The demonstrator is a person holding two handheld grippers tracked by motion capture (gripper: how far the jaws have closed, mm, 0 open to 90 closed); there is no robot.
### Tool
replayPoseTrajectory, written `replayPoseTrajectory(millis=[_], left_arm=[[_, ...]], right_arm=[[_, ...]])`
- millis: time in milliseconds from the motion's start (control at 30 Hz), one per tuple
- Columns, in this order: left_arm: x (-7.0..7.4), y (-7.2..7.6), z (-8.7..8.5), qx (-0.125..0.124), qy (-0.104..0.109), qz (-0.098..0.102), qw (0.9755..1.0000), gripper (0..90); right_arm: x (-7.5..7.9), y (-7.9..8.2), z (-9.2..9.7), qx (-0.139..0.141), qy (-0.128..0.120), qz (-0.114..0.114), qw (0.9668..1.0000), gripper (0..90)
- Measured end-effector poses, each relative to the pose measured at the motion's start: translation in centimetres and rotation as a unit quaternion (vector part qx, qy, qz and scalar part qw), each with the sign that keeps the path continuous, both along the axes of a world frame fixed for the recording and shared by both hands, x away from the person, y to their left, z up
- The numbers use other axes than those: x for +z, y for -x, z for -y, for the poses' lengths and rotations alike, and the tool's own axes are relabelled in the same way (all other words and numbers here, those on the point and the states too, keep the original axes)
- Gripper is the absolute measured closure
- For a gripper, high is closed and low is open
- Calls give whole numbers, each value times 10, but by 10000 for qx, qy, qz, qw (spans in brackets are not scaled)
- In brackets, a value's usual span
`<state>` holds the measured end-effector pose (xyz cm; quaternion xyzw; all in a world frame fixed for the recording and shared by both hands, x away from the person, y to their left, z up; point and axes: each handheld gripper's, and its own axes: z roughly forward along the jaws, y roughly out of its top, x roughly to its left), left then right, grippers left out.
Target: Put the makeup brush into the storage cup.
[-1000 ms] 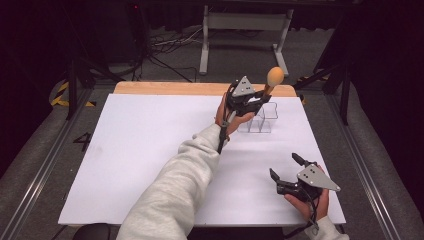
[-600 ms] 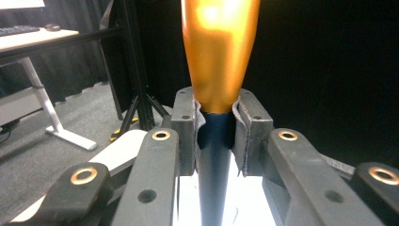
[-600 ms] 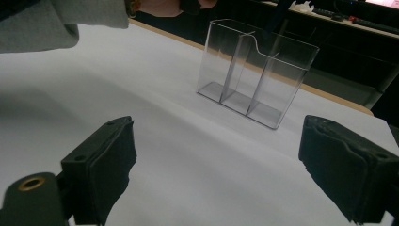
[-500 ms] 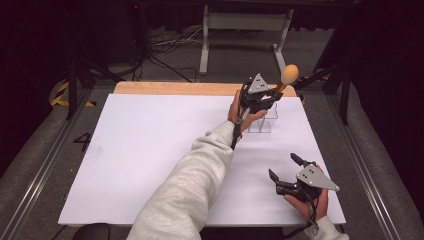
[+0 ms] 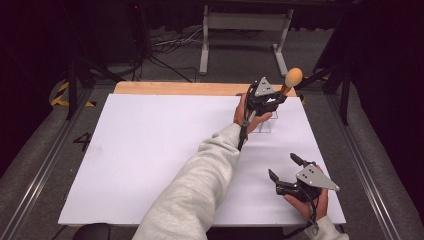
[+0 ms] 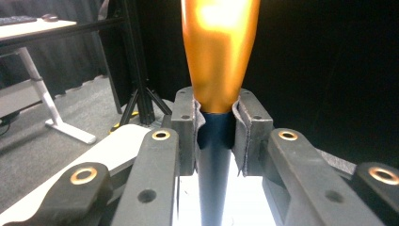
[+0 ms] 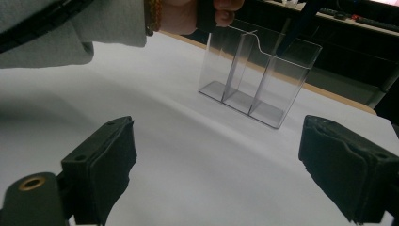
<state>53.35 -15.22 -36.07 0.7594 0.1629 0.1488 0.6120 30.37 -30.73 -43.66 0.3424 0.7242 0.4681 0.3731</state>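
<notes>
Because its dark handle end had to drop into a slot, the orange-headed, dark-handled spoon-like utensil [image 5: 292, 78] was clenched by the left gripper [image 5: 271, 98], tilted right above the clear plastic three-slot holder [image 7: 259, 75]. Right gripper [image 5: 282, 167], jaws wide apart w/ nothing between, waited nearer the person than the holder.

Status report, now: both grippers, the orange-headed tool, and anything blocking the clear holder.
Left gripper shut on orange-headed tool, above clear holder. Right gripper open, empty, near table edge. Nothing blocking the holder.
</notes>
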Motion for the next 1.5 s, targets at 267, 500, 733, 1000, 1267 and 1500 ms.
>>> replayPoseTrajectory(millis=[267, 500, 733, 1000, 1267, 1500], left_arm=[[-9, -2, 2, 65, -82, -74, 9999, 734], [-14, 0, 1, 49, -205, -108, 9997, 732], [-15, 2, 0, 62, -298, -99, 9995, 728], [-16, 7, -4, 26, -428, -61, 9991, 574], [-2, 16, -24, 88, -310, 144, 9994, 380], [9, 23, -46, 259, -305, 334, 9986, 254]], right_arm=[[1, 1, 0, 27, 1, 7, 10000, 122], [1, 0, 0, 11, -3, -1, 10000, 122], [0, -1, -1, 19, 14, -11, 10000, 122], [0, 0, 0, 9, -5, -21, 10000, 123], [0, -1, 0, 1, 0, -12, 10000, 123], [1, -2, -4, 39, 29, 3, 10000, 125]])
